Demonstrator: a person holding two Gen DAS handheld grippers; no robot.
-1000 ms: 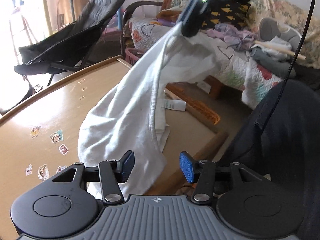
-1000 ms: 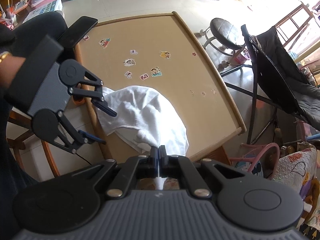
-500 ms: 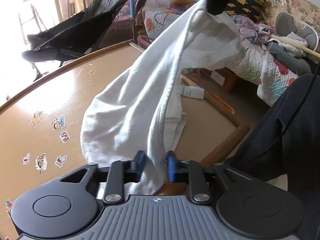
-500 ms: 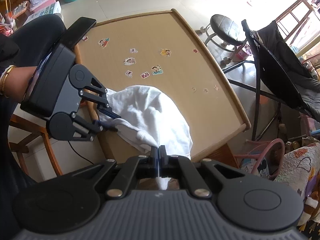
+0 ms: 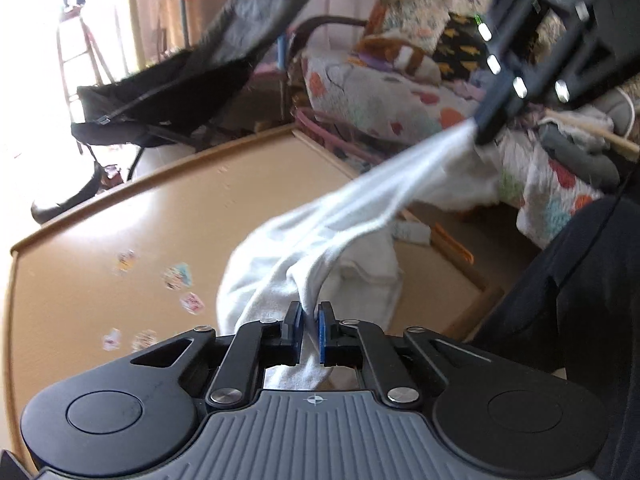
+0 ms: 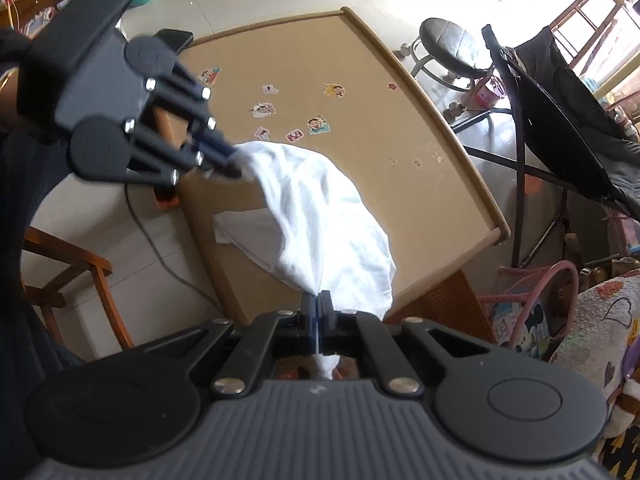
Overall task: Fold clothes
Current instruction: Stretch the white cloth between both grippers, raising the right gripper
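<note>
A white garment [image 5: 320, 240] [image 6: 320, 208] hangs stretched between both grippers above the near edge of a tan table [image 5: 120, 232] [image 6: 360, 80]. My left gripper [image 5: 309, 322] is shut on one bunched end of it; in the right wrist view the left gripper [image 6: 228, 164] holds that end at the left. My right gripper [image 6: 318, 308] is shut on the other end; from the left wrist view the right gripper [image 5: 488, 128] shows at the upper right with cloth pulled taut from it. Part of the garment still sags onto the table.
Several stickers [image 6: 296, 120] dot the tabletop. A black folding chair [image 5: 180, 88] [image 6: 560, 120] and a round stool [image 6: 452, 48] stand beyond the table. A sofa piled with quilts and clothes [image 5: 420, 80] lies behind. A wooden chair [image 6: 72, 272] and a person's dark sleeve [image 5: 580, 300] are close by.
My left gripper went from open to shut on the garment's lower end. Both grippers then pulled apart, lifting and stretching the cloth between them.
</note>
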